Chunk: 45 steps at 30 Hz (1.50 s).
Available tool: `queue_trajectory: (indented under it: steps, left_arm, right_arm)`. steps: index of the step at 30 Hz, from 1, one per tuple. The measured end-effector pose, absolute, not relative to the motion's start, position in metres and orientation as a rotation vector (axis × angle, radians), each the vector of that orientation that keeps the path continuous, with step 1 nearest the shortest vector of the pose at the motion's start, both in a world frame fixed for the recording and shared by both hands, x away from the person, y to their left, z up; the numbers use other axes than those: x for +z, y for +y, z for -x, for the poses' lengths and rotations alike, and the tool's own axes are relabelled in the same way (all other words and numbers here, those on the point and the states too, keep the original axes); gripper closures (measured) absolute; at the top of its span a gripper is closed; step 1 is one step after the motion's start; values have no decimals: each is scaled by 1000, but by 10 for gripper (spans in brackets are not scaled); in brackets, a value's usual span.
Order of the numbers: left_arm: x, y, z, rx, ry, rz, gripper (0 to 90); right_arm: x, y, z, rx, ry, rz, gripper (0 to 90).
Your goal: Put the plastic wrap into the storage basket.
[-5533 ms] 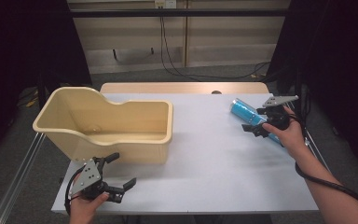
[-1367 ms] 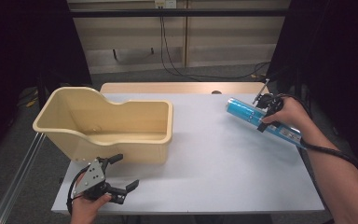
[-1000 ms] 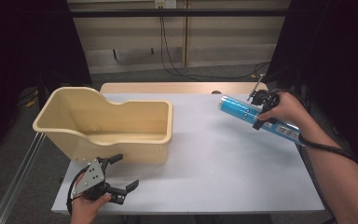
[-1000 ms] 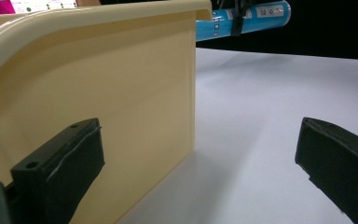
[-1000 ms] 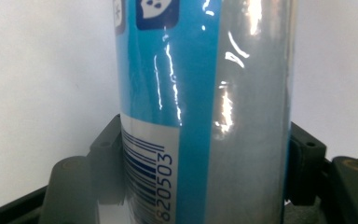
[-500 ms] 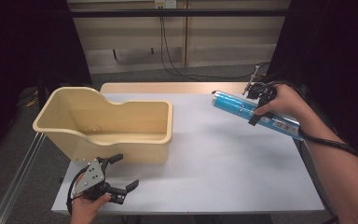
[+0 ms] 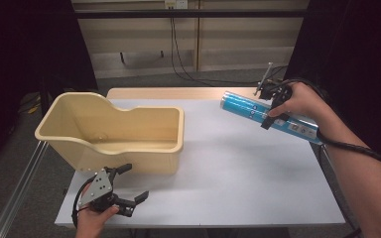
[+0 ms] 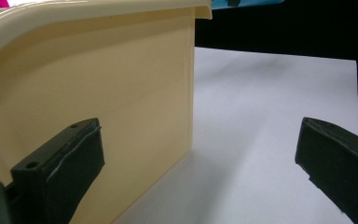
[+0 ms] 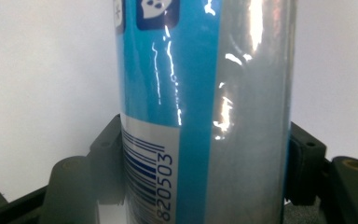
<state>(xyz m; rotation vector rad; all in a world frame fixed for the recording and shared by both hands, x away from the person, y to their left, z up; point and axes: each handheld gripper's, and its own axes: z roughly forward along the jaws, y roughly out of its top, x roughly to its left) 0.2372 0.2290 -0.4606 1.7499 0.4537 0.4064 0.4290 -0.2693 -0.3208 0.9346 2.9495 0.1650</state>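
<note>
At the near left corner of the white-topped bench (image 7: pixel 228 168), the left gripper (image 7: pixel 129 186) rests low in a person's hand, its two black jaws spread wide with nothing between them; in the left gripper view those jaws frame the outer wall of a large cream-coloured plastic tub (image 8: pixel 98 93) on one side and bare white bench surface (image 8: pixel 261 116) on the other. The tub (image 7: pixel 114 131), open-topped with a raised, curved back end, stands on the left half of the bench just beyond that gripper, and its inside looks empty as far as the high view shows. Across the middle, the bench top is bare white. At the far right, the right gripper (image 7: pixel 274 101) is held above the bench's far right corner in the person's right hand (image 7: pixel 300 101), its jaws closed against a long, glossy blue-and-silver cylindrical tube (image 7: pixel 268 115). The tube is off the bench, tilted, its capped end pointing left toward the tub and its other end running along the forearm. In the right gripper view the tube (image 9: pixel 205 102) sits squarely between the two black jaws, a barcode and printed digits on its label, one jaw pressing each side.
</note>
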Motion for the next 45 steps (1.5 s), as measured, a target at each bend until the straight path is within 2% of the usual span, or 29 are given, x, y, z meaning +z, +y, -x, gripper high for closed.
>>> queue_trajectory:
  steps: [45]
  left_arm:
    - [-461,230,-238,397,457,-1731,8]
  right_arm:
    - [-271,-202,-435,222,3006,-766,320]
